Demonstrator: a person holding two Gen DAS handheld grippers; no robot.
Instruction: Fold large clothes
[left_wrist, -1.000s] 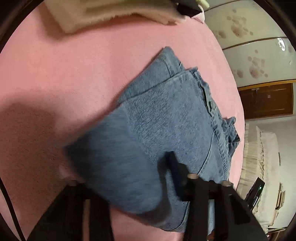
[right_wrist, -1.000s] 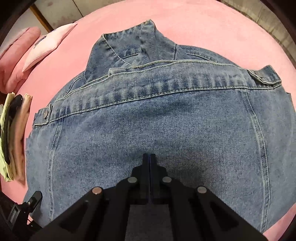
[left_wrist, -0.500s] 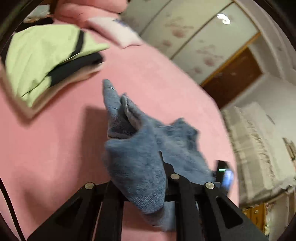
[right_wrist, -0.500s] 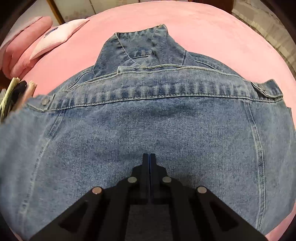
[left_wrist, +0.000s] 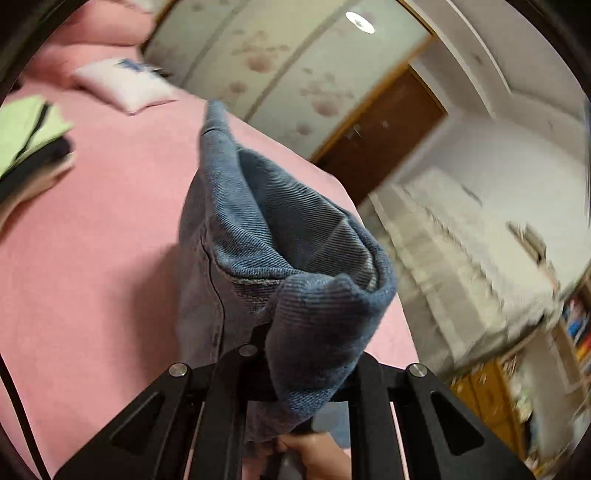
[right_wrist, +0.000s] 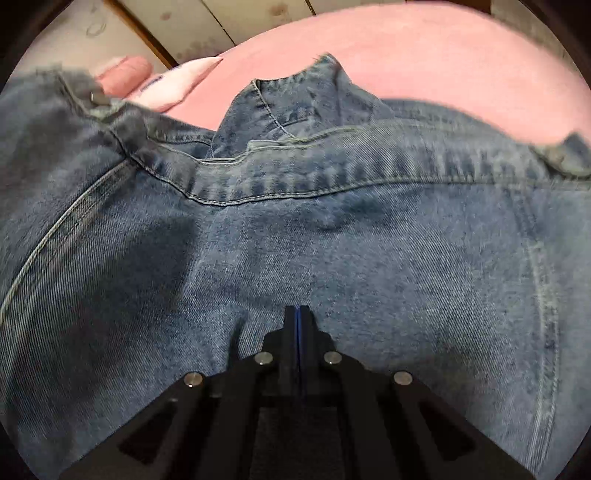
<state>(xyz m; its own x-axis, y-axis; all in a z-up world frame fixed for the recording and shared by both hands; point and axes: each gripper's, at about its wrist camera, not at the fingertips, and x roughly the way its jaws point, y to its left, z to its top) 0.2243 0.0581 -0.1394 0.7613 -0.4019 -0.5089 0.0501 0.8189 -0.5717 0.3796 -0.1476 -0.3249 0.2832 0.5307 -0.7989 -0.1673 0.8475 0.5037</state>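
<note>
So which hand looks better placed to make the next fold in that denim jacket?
Probably the left. Its gripper is clamped on an edge of the denim jacket and holds it up off the pink bed. The right gripper is shut and empty, just resting on the flat denim.

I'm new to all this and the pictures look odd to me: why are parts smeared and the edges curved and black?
Left wrist view: the denim jacket gripped by the left gripper is fairly sharp, the room and folded clothes behind are motion-smeared, the pink bed bows from the fisheye lens. Right wrist view: denim near the right gripper is crisp, the upper-left edge blurs; black corners are the lens rim.
</note>
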